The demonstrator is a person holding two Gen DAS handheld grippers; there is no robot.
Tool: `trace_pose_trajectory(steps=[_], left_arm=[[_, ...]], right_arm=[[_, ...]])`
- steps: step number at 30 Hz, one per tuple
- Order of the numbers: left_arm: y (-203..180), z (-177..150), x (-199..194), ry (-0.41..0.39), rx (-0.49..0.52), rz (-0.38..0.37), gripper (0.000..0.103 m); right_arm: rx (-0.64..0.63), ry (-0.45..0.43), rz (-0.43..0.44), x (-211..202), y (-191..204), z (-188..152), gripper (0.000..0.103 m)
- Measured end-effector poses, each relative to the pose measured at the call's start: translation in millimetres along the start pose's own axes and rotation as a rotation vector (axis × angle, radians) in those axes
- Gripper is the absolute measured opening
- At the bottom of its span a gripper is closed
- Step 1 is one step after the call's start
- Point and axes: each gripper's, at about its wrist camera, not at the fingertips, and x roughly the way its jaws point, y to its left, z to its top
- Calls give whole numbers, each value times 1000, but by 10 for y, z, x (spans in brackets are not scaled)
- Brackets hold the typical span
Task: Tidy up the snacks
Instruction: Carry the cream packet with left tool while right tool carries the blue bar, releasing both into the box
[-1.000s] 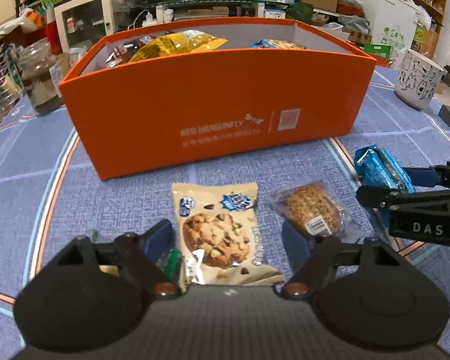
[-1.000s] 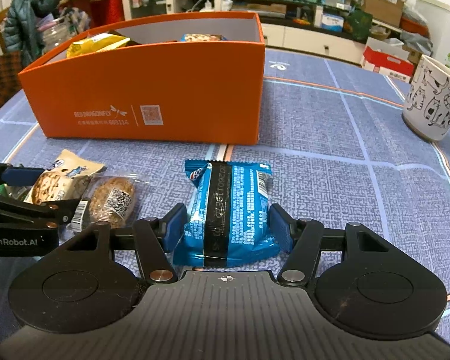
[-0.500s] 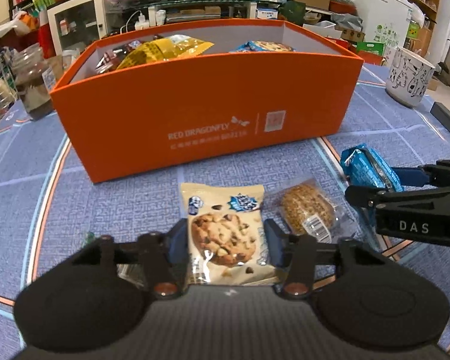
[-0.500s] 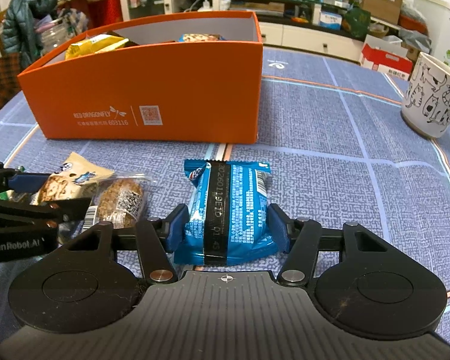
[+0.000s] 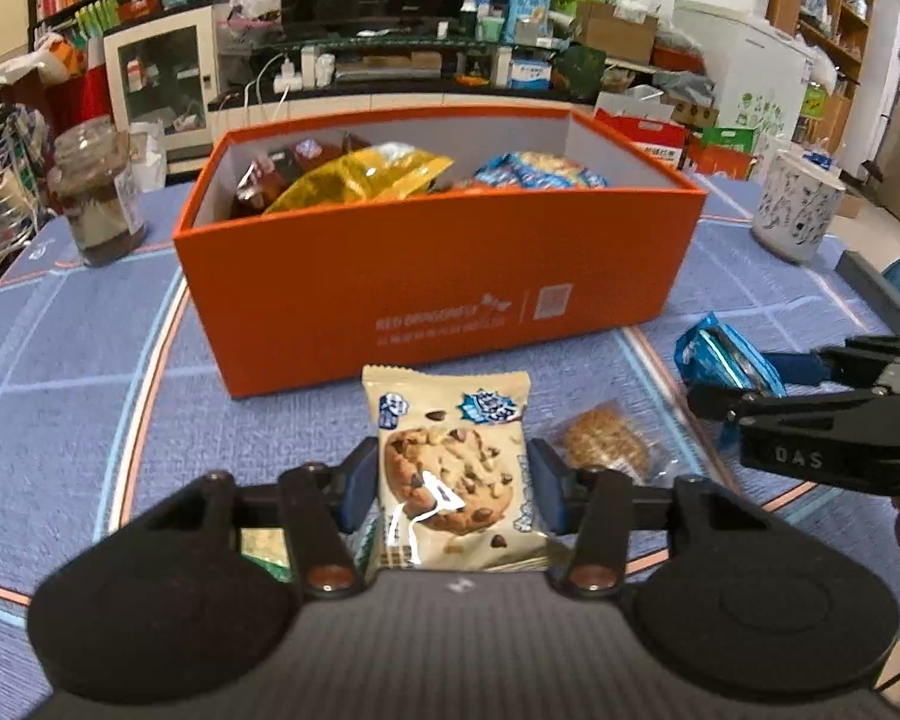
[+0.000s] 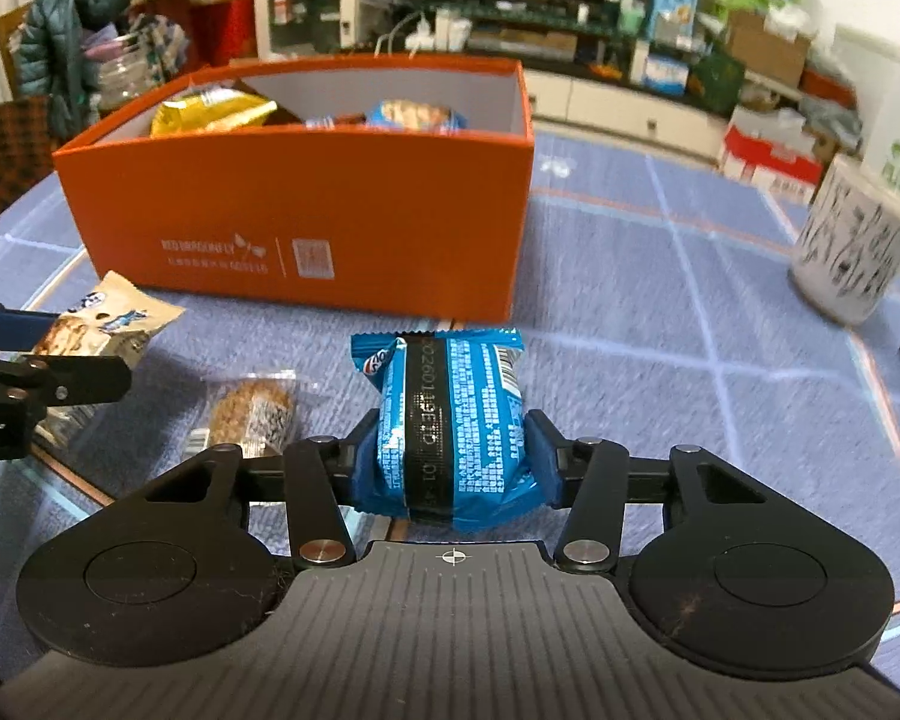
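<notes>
My left gripper (image 5: 449,483) is shut on a beige chocolate-chip cookie packet (image 5: 450,468), raised a little off the blue tablecloth. In the right wrist view my right gripper (image 6: 450,450) has its jaws closing on a blue snack packet (image 6: 450,414), and the pads press into its sides. The orange box (image 5: 438,276) stands behind both, holding a yellow bag (image 5: 360,177) and several other snacks. A clear-wrapped oat cookie (image 5: 606,444) lies on the cloth between the two grippers. The same oat cookie (image 6: 252,414) shows left of my right gripper.
A glass jar (image 5: 99,192) stands at the far left of the table. A white patterned mug (image 5: 801,216) stands at the far right. A green wrapper (image 5: 264,546) lies under my left gripper. Shelves, boxes and a TV stand fill the room behind.
My left gripper shut on the chocolate-chip cookie packet and lifted it slightly. My right gripper's fingers tightened onto the blue packet. The orange box now appears lower and farther in both views.
</notes>
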Motion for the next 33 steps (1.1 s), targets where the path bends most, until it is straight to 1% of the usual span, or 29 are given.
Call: trace_pose_trajectory(steps=[3, 6, 13, 23, 27, 33], left_arm=[[-36, 2, -44, -4, 14, -14, 50], [-39, -5, -66, 2, 14, -16, 50], [-34, 3, -137, -1, 19, 3, 50], [-92, 3, -373, -27, 32, 21, 50], [-84, 20, -477, -48, 28, 36, 50], [-63, 94, -633, -85, 20, 77, 50]], right_arm=[[-32, -40, -24, -111, 45, 28, 36], [-39, -52, -29, -183, 72, 47, 36], [-44, -8, -48, -176, 108, 103, 37], [-28, -1, -52, -344, 88, 148, 37], [-25, -23, -55, -495, 80, 188, 37], [-17, -65, -58, -734, 78, 219, 37]])
